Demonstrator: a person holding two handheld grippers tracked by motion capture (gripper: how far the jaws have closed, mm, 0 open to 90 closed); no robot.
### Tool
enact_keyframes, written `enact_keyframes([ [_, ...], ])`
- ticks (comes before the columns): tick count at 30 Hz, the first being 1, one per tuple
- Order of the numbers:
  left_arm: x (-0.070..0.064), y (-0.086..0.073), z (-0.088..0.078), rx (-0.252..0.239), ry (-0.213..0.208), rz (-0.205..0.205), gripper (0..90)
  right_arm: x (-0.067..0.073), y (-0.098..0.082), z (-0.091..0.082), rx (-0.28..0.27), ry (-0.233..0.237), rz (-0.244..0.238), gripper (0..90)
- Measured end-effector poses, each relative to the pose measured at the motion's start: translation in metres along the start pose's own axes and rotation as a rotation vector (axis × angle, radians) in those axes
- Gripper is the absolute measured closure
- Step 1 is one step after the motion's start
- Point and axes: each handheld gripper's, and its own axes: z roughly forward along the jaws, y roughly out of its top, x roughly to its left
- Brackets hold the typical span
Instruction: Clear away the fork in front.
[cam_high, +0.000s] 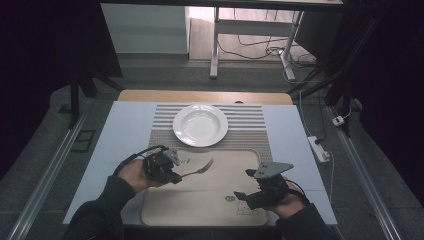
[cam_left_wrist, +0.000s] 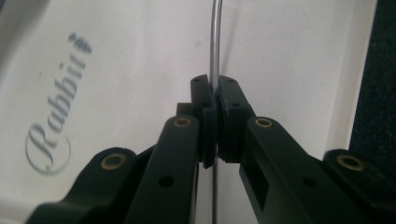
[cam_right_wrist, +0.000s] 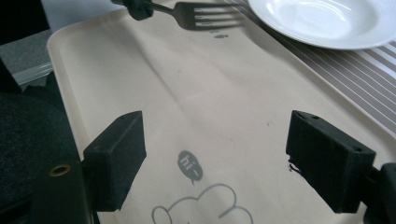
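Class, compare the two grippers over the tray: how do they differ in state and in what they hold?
The left gripper is shut on the fork; the right gripper stands open with nothing between its jaws. The left gripper is nearer the plate than the right gripper. Both hover over the tray.

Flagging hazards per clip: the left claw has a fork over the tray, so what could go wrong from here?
1. The left claw pinches only the thin handle of the fork, so it might swivel or slip.
2. The prongs point toward the plate; a quick move could knock its rim.
3. The open right claw hovers low over the tray and might bump it.
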Motion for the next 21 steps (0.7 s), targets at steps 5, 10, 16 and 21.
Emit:
enact_keyframes([
  [5, -0.003, -0.012, -0.001, -0.026, 0.010, -0.091, 86.6, -0.003, -0.007, -0.009, 0.009, -0.048, 0.046, 20.0],
  [10, -0.009, -0.021, -0.002, -0.051, 0.036, -0.198, 86.6, -0.001, -0.011, -0.016, 0.008, -0.090, 0.064, 19.1],
  [16, -0.020, -0.030, -0.002, -0.057, 0.102, -0.287, 86.6, 0.000, -0.017, -0.024, 0.008, -0.143, 0.076, 18.7],
  [21, -0.027, -0.037, -0.003, -0.072, 0.143, -0.377, 86.6, -0.001, -0.024, -0.028, 0.022, -0.178, 0.090, 18.0],
])
